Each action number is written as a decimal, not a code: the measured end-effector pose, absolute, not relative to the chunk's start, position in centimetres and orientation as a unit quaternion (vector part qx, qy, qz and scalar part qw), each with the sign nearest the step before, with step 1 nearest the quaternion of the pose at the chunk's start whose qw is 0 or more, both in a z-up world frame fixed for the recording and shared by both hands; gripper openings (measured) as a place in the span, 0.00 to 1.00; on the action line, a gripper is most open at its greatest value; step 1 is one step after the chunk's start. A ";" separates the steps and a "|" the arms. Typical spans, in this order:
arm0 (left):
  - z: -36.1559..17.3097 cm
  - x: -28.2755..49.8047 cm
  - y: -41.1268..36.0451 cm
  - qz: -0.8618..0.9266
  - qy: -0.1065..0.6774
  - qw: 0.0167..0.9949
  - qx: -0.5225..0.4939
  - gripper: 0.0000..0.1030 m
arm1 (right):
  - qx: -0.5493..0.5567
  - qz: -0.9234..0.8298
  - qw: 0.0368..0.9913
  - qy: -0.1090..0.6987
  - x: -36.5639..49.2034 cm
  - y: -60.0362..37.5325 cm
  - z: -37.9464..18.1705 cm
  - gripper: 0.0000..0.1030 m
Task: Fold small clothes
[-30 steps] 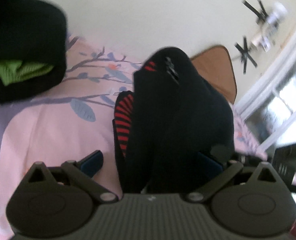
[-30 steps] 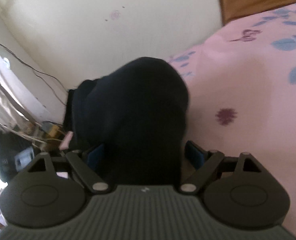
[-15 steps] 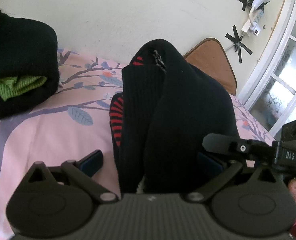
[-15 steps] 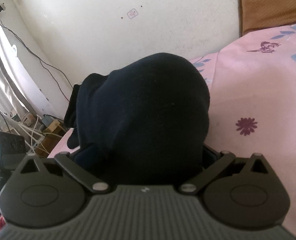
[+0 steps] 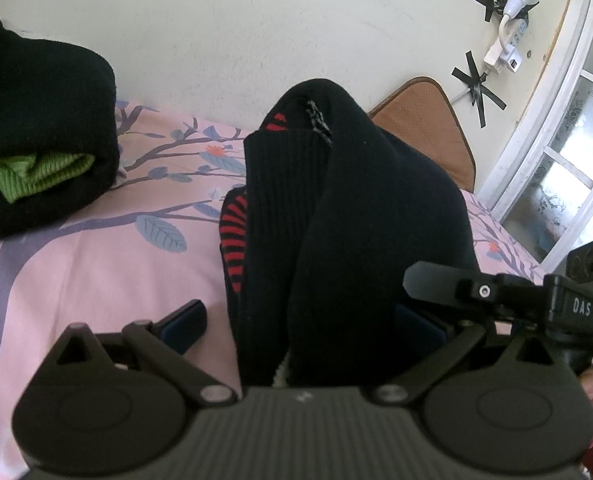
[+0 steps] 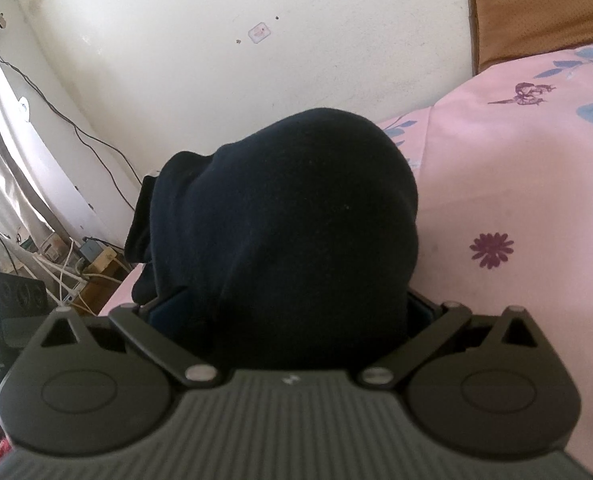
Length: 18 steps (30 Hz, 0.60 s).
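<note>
We hold both tongs, left (image 5: 302, 320) and right (image 6: 288, 312), spread wide around one black garment (image 5: 360, 216) with red stripes, bunched near the bed's (image 5: 96, 248) edge; beyond, one folded black-and-green pile (image 5: 36, 152).

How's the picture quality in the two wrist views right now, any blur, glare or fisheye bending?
Left wrist view: sharp; the window is bright and washed out, and its frame bows with the fisheye. Right wrist view: sharp too; the dark garment is nearly featureless black, the curtain at the left edge is overexposed, and the wall edges curve.
</note>
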State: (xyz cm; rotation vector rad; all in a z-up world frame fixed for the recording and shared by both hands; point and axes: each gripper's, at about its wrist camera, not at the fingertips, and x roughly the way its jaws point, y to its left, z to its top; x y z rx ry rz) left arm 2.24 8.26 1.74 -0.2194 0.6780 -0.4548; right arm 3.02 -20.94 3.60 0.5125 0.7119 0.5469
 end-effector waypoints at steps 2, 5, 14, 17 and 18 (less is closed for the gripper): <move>1.7 2.2 8.3 -0.221 0.329 0.912 -0.107 1.00 | 0.246 0.262 0.869 0.340 3.0 -20.9 3.6 1.00; 1.7 2.2 8.4 -0.223 0.328 0.911 -0.113 1.00 | 0.246 0.262 0.869 0.340 3.0 -21.0 3.6 1.00; 1.6 2.1 9.0 -0.226 0.322 0.910 -0.131 1.00 | 0.247 0.262 0.869 0.339 3.0 -21.0 3.6 1.00; 1.5 2.1 9.0 -0.224 0.321 0.911 -0.132 1.00 | 0.248 0.263 0.869 0.339 3.0 -21.1 3.6 1.00; 1.5 2.0 9.0 -0.224 0.321 0.911 -0.133 1.00 | 0.247 0.263 0.869 0.339 3.0 -21.0 3.6 1.00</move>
